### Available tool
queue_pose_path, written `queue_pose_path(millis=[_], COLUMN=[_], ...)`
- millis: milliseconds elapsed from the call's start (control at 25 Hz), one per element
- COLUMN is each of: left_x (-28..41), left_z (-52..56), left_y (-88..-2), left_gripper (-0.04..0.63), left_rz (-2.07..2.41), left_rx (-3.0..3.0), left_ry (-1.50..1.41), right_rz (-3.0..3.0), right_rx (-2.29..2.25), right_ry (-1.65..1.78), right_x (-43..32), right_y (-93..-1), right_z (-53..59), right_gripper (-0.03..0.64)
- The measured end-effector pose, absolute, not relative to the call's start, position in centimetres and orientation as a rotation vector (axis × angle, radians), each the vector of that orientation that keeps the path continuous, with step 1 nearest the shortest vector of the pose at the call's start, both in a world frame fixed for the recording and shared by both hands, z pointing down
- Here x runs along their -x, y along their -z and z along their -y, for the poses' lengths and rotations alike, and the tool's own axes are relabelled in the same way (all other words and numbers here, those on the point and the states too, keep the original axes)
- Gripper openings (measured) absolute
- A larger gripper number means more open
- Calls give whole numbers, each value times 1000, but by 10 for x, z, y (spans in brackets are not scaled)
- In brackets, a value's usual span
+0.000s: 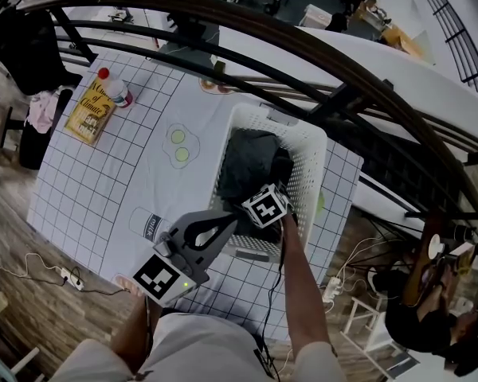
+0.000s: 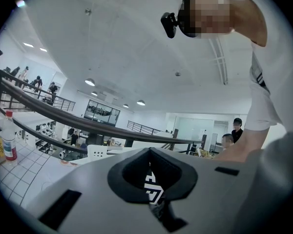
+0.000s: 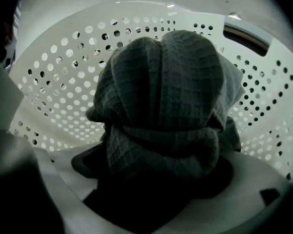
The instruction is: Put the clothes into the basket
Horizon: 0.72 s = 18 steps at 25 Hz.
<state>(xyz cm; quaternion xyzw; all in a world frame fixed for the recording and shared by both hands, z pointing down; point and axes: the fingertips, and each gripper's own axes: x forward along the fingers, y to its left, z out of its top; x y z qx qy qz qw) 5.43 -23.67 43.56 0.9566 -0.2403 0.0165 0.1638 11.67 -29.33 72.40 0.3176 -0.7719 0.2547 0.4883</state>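
Note:
A white perforated basket (image 1: 311, 146) stands on the grid-patterned table (image 1: 103, 181). A dark grey waffle-knit cloth (image 1: 251, 165) lies bunched inside it. My right gripper (image 1: 267, 193) points steeply down into the basket, its marker cube on top. In the right gripper view the cloth (image 3: 171, 96) fills the middle against the basket wall (image 3: 63, 82). The right gripper (image 3: 156, 174) is open, its jaws spread wide on either side of the cloth's lower folds. My left gripper (image 1: 229, 224) hovers just in front of the basket. It (image 2: 149, 151) is shut with nothing in it.
A red-capped bottle (image 1: 115, 90) and a yellow book (image 1: 90, 110) lie at the table's far left corner; the bottle (image 2: 9, 143) also shows in the left gripper view. A dark curved railing (image 1: 303, 46) runs behind the table. Cables trail on the wooden floor (image 1: 32, 273).

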Motion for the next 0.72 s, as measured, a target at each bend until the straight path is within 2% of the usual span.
queue_pose_path(millis=[720], left_x=[-46], left_z=[227], left_y=[-417], left_gripper=[5], left_rz=[684], left_rx=[-2752], left_ry=[13], right_rz=[1967], right_rx=[-922], right_ry=[-551], right_x=[-119], right_y=[-671], right_z=[302], right_gripper=[480])
